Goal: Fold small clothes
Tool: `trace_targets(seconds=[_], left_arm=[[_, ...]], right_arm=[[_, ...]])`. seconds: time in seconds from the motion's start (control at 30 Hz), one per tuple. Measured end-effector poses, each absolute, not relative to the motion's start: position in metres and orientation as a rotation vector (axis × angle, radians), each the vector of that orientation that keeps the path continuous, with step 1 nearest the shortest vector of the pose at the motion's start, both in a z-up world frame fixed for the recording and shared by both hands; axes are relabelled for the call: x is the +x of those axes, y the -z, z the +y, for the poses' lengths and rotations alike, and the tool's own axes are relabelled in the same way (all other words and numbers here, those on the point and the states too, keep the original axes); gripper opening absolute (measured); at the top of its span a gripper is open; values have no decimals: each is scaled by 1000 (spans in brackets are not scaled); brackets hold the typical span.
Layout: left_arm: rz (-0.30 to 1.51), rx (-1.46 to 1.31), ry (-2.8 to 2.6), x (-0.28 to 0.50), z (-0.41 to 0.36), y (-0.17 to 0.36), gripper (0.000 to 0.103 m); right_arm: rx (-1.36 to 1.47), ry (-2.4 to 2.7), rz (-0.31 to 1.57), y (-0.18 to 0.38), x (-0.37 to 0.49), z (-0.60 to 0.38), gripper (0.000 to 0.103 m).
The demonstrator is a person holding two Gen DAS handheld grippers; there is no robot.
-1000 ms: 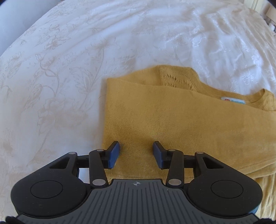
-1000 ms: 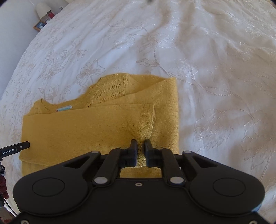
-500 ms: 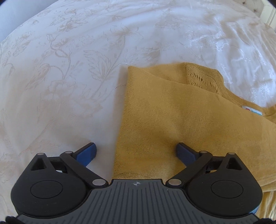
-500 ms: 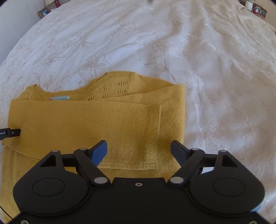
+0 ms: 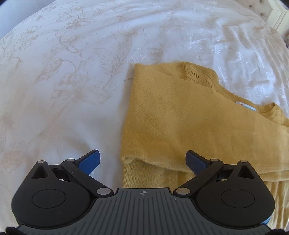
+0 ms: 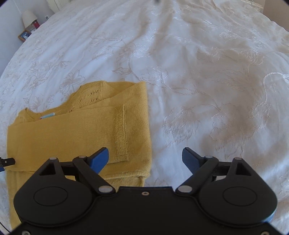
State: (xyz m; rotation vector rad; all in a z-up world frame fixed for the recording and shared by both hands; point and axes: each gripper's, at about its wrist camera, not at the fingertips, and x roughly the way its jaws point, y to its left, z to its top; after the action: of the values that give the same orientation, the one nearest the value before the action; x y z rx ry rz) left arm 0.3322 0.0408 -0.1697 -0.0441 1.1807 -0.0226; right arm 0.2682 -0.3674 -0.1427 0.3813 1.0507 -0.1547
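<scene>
A mustard-yellow knit sweater (image 5: 189, 123) lies flat on the white bedspread (image 5: 63, 81), its sleeves folded across the body. My left gripper (image 5: 142, 160) hovers wide open over the sweater's left folded edge, with nothing pressed between its blue pads. In the right wrist view the same sweater (image 6: 75, 133) fills the lower left, a ribbed cuff (image 6: 121, 132) lying on top. My right gripper (image 6: 145, 158) straddles the sweater's right edge; its jaws are still opening, and the pads touch no cloth.
The embroidered white bedspread (image 6: 207, 81) stretches far to the right and beyond the sweater. A lamp and small items on a bedside stand (image 6: 28, 23) sit at the far left corner. A headboard edge (image 5: 276, 16) shows at top right.
Both grippers opened from nearly shut to wide and let go of the sweater. The left one shifted toward the sweater's left edge, the right one toward its right edge, each slightly farther back.
</scene>
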Motion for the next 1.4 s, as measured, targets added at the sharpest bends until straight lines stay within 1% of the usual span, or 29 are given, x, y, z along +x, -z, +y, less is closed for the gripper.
trace_targets(seconds=[0.03,0.37,0.53,0.8,0.97,1.03,1.4], left_arm=[[1176,-48,25,323,40,165,103],[1124,-72,36,229,37,130,103],[1112,-81,11,182,39,124,103],[1142,-80,25,134,45,130,103],[1157,-16,107,114,47,139,103],[1150,0,146,105,50,141,103],[1141,57,237,52,77,154,103]], right_arm=[[382,140,1045,140,262,-366,93],[372,-13,1058,129,199,-345,94],[356,-90,1081,133,170,-338,94],[321,-146,1100,132,130,-329,95],[356,-108,1092,132,98,-324,96],[373,-88,1094,133,84,-321,99],[413,6,1110,143,17,-294,99]])
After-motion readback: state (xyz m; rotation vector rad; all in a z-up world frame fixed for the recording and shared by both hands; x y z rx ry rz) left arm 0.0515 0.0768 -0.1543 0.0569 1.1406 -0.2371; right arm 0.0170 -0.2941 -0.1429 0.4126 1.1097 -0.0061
